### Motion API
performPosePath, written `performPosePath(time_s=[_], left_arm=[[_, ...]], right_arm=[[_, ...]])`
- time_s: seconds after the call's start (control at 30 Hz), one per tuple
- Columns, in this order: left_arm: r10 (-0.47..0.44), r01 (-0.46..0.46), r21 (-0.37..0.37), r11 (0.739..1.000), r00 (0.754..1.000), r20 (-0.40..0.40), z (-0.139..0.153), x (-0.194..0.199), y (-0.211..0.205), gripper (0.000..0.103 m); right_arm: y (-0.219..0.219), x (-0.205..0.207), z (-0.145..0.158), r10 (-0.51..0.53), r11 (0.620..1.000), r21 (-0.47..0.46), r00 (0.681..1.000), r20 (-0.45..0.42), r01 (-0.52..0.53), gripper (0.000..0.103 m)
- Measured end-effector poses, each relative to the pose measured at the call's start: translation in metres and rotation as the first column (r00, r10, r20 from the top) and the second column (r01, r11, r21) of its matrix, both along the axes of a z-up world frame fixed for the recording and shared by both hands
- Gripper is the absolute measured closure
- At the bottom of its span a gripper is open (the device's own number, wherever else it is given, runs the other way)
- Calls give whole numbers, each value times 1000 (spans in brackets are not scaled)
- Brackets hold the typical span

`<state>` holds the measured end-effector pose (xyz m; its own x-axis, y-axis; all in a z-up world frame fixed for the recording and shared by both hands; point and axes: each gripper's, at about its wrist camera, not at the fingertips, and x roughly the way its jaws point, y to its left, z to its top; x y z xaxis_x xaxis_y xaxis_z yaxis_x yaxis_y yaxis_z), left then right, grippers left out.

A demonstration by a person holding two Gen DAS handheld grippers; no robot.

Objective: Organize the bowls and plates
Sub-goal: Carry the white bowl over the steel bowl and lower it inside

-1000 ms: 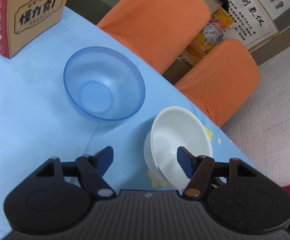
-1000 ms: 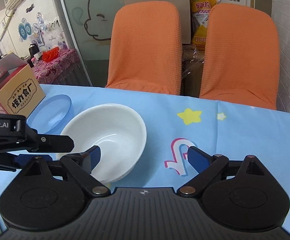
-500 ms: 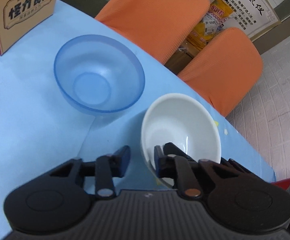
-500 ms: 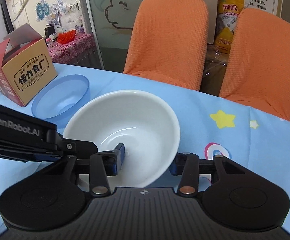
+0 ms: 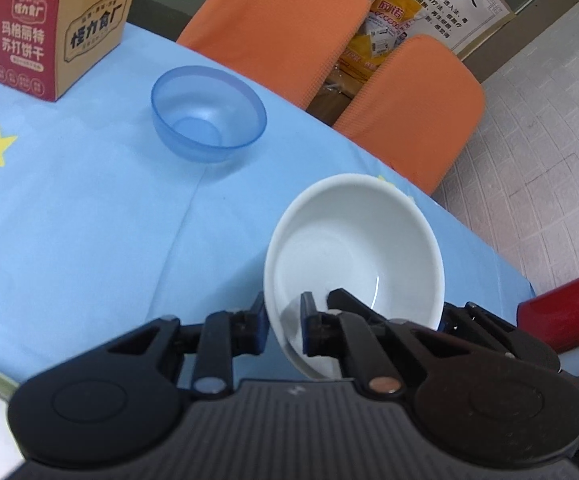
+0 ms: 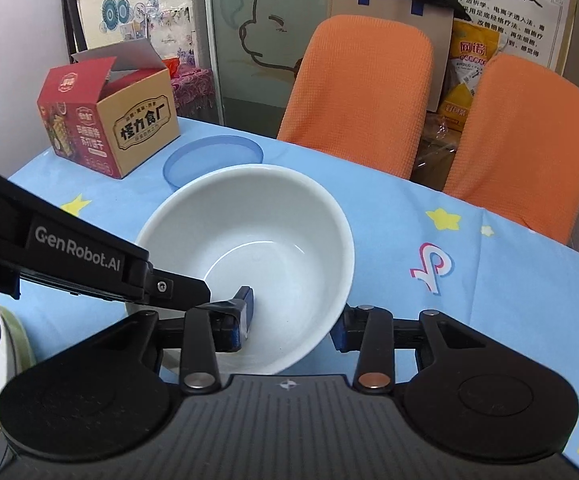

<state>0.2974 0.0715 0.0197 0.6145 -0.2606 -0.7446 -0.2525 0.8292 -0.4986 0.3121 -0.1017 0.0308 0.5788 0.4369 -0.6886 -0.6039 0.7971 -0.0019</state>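
White bowl (image 5: 355, 256) tilted above blue tablecloth (image 5: 69, 216). Left gripper (image 5: 283, 326) pinches its near rim, jaws nearly closed. Right gripper (image 6: 293, 322) clamps opposite rim, one finger inside. Blue bowl (image 5: 208, 114) sits beyond, near box (image 5: 45, 28).

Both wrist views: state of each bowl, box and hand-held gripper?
white bowl: tilted, gripped at two rim spots
blue bowl: upright, empty, on the table
cracker box: top flap open
left hand-held gripper: shut on the rim
right hand-held gripper: shut on the rim
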Motion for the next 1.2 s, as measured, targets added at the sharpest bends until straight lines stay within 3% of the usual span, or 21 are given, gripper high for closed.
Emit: performPosePath(time_s=[0.27,0.5,0.7,0.97,1.0,1.03,1.07,1.13,1.2], left_arm=[[-107,108,-7,994,994,32,18,-72,-38,99],[-208,209,11,978,978,-6,3,-109,-74,99],[-231,232,25,972,972,-44,-17,-125,-84,99],[-244,245,84,966,970,-21,-18,-127,-88,98],[-252,252,95,963,968,-17,-18,-127,-89,94],[-261,261,107,959,965,-16,-17,-126,-90,76],[-269,268,115,956,963,-9,-16,-126,-90,73],[-269,266,153,952,963,5,-11,-127,-91,54],[-282,275,162,948,959,21,-4,-127,-91,46]], right_arm=[[-31,-78,19,-49,998,-48,998,48,51,24],[-58,-129,-1,-123,991,-44,992,12,123,19],[-65,-145,-22,-141,990,-29,990,-26,140,18],[-70,-149,-28,-136,991,4,990,-22,136,19],[-71,-150,-29,-136,991,9,990,-23,136,19],[-71,-149,-29,-136,990,16,990,-24,137,18],[-73,-150,-29,-139,990,22,990,-22,140,19],[-76,-149,-27,-148,988,43,989,-15,148,20],[-83,-148,-24,-163,983,83,987,-17,163,21]])
